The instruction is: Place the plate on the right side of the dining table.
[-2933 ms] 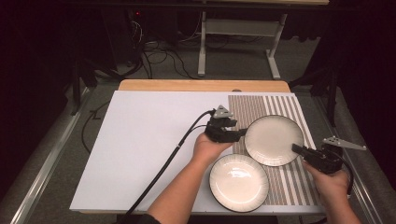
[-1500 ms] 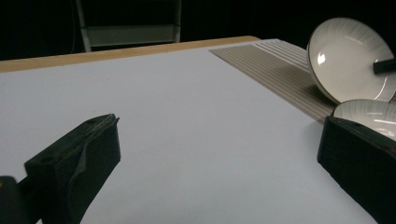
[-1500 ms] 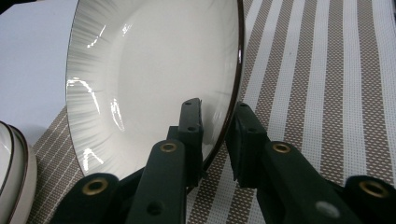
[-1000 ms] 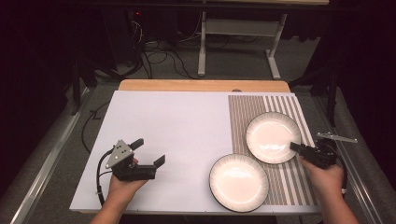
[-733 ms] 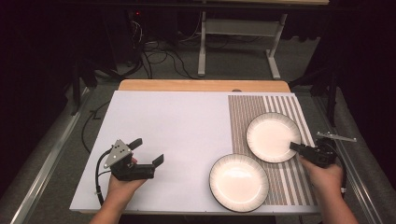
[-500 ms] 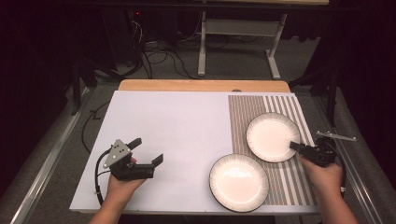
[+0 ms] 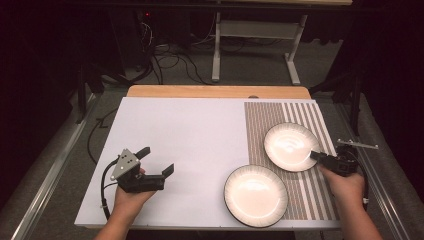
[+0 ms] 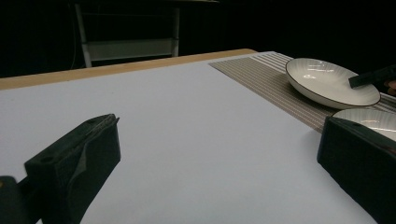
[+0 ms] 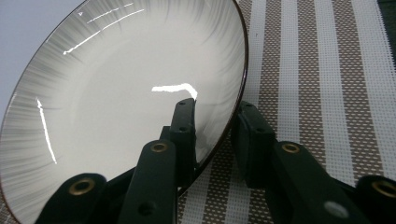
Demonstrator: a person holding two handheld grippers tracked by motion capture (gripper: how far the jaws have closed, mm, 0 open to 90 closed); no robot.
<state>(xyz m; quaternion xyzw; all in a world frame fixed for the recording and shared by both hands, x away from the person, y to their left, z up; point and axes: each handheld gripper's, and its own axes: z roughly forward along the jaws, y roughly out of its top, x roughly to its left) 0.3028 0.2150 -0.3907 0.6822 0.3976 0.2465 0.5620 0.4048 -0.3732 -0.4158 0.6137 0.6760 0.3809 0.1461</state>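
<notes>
High view: far plate (image 7: 291, 146) sat on the striped mat (image 7: 300, 112) at the table's right, face up, round, so no long axis; empty. Near plate (image 7: 256, 195) lay just near-left of it, straddling the mat edge, also empty. Right gripper (image 7: 320, 158) was at the far plate's near-right rim. Left gripper (image 7: 156, 164) hung over the white table (image 7: 190, 130) at near left, spread, holding nothing.

Left gripper view: jaws wide apart, both plates far right.

Right gripper view: jaws straddled the far plate's (image 9: 116, 93) rim, one inside, one outside; they had just been opening, with a gap visible on the outer side.
</notes>
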